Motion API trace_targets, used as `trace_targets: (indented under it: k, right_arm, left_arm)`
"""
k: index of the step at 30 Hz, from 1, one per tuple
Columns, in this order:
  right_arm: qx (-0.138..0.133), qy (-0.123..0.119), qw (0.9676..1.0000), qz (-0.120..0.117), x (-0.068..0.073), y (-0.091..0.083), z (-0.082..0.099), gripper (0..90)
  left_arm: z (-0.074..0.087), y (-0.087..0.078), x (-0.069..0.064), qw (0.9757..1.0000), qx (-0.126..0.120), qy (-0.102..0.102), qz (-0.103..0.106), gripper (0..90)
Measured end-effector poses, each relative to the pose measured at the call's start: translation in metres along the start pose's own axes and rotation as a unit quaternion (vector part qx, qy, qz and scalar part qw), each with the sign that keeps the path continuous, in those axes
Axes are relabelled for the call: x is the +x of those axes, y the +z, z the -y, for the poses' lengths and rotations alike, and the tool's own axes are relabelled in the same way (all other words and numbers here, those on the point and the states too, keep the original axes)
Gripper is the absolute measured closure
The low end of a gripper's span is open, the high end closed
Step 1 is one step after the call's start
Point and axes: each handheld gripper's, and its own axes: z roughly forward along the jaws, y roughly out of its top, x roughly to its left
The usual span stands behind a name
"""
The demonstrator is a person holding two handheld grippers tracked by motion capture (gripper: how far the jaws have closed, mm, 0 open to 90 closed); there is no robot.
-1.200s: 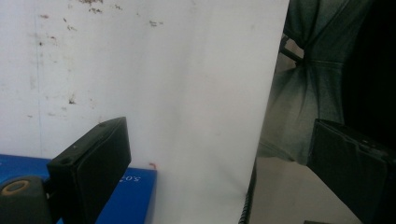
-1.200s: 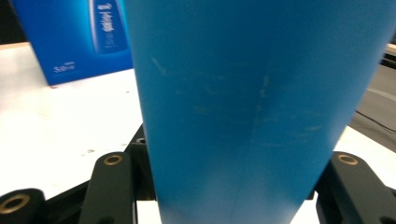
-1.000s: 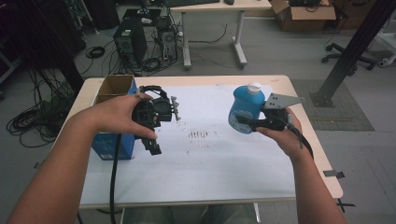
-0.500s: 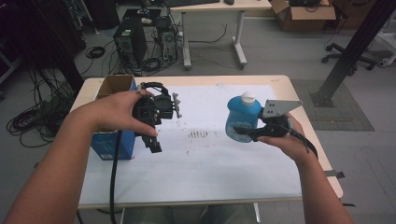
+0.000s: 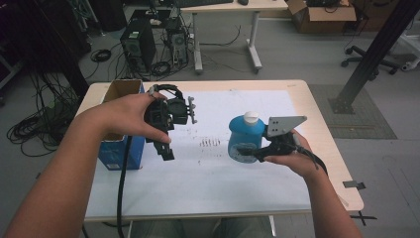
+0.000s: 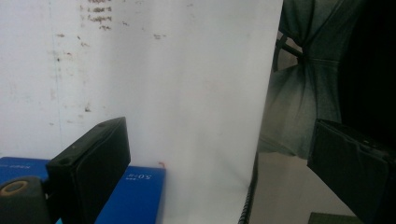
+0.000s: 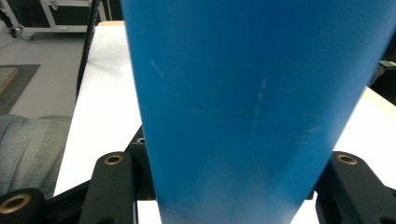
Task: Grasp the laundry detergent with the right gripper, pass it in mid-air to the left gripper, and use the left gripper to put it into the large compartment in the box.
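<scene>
— Where's the bottle (image 5: 245, 139)?

— Upright, clamped in my right claw (image 5: 246, 150), over the surface's (image 5: 208, 178) right half.

— And the left claw (image 5: 166, 148)?

— Jaws apart, empty, by the box (image 5: 120, 153). The bottle lies well to its right; my right hand is on it.

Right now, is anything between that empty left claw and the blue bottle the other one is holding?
Nothing visible. Between the left gripper and the blue bottle, clamped in the right gripper, lies bare white table cover with faint marks. The blue box sits on the far side.
</scene>
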Motion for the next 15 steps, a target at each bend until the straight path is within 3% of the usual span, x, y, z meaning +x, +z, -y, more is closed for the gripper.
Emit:
trace_targets:
  k: [15]
  right_arm:
    - [-0.007,-0.003,0.9985,-0.054,0.007,0.026,0.004,44.2]
  left_arm:
    - [-0.01,-0.005,-0.001,0.9999,0.0,0.013,-0.002,5.9]
